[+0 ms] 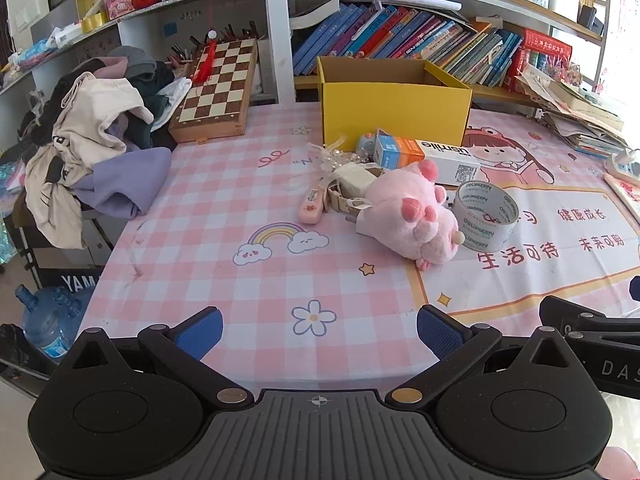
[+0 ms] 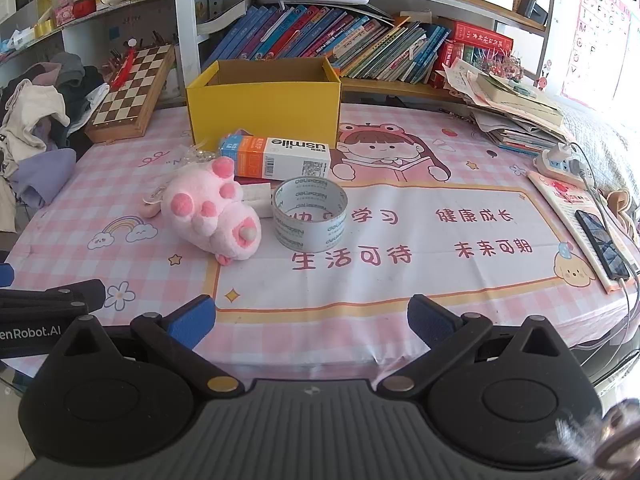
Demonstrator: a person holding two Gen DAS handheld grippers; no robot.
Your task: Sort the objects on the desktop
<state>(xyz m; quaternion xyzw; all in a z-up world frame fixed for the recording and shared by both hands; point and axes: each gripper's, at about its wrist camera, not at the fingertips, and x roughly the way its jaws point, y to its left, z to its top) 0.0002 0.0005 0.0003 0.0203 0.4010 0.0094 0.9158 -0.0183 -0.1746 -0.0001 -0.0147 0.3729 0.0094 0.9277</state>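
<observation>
Right wrist view: yellow box (image 2: 264, 110) interior unseen; left gripper (image 1: 320, 330), right gripper (image 2: 312, 320) fingers spread, holding nothing.

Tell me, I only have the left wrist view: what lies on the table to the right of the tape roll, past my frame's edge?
Observer: A dark phone lies on a pink booklet near the table's right edge, with a cable plugged into it.
Reviewer: Are the right gripper's jaws open? I see only its side.
Observer: Yes, the right gripper is open and holds nothing, above the table's near edge.
Reviewer: Anything between it and the tape roll?
Observer: Only printed tablecloth shows between it and the tape roll.
</observation>
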